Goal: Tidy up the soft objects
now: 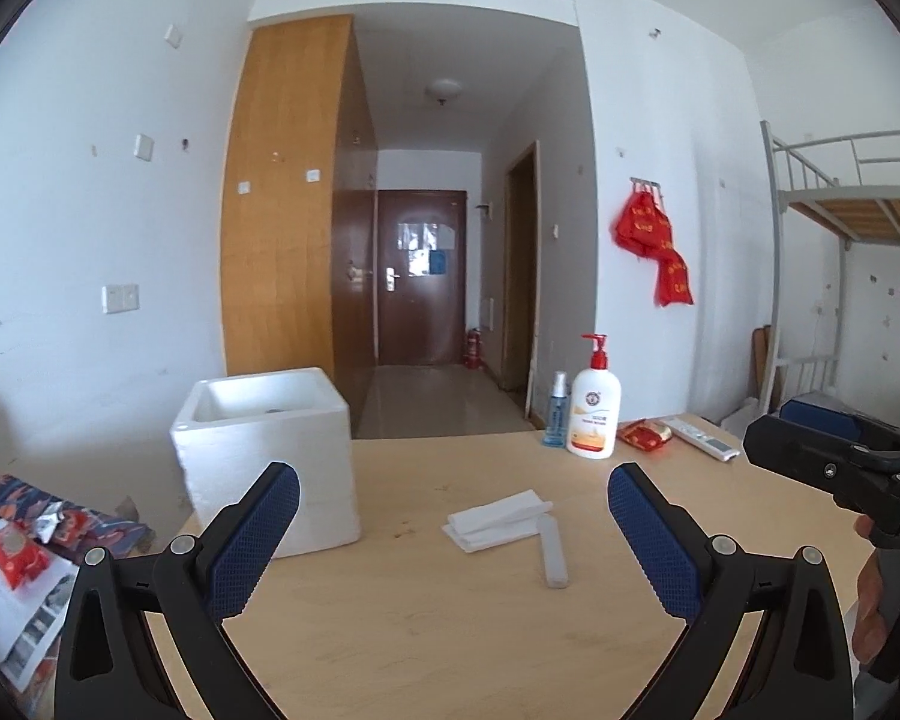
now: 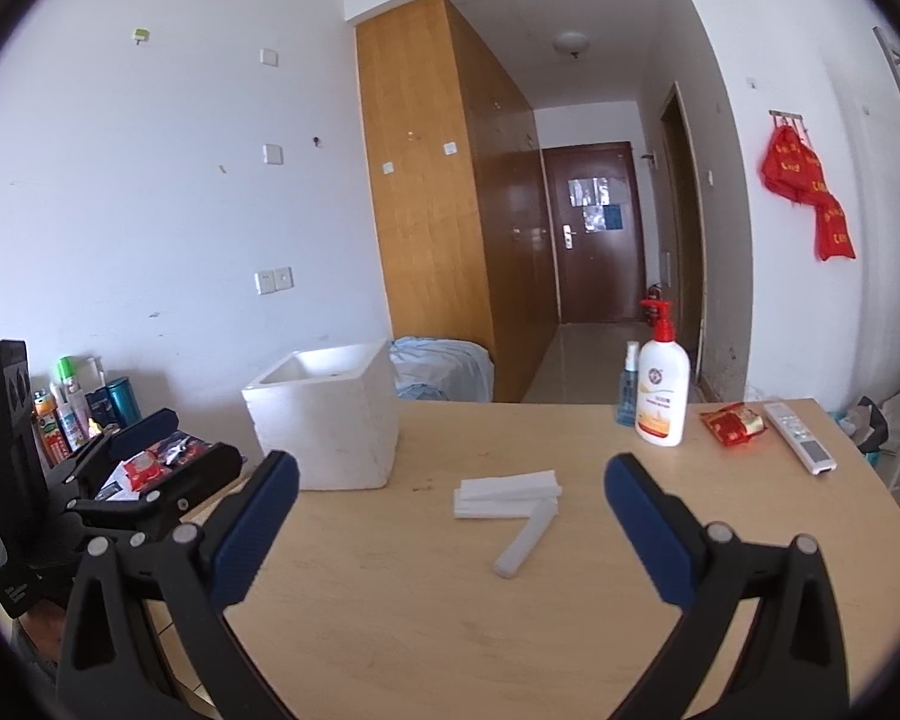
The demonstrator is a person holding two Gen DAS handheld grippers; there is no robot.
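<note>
Two hand-held grippers — left hand-held gripper, right hand-held gripper — both wide, nothing held; foam box contents unclear.

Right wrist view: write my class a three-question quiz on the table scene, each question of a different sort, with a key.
1. True or false: the white foam strip lies inside the foam box.
2. Which stands nearest the lotion bottle? A remote control B blue spray bottle C folded white tissues
3. Fill in: both the left gripper and right gripper are ____.

Key: 1 false; 2 B; 3 open.
</note>
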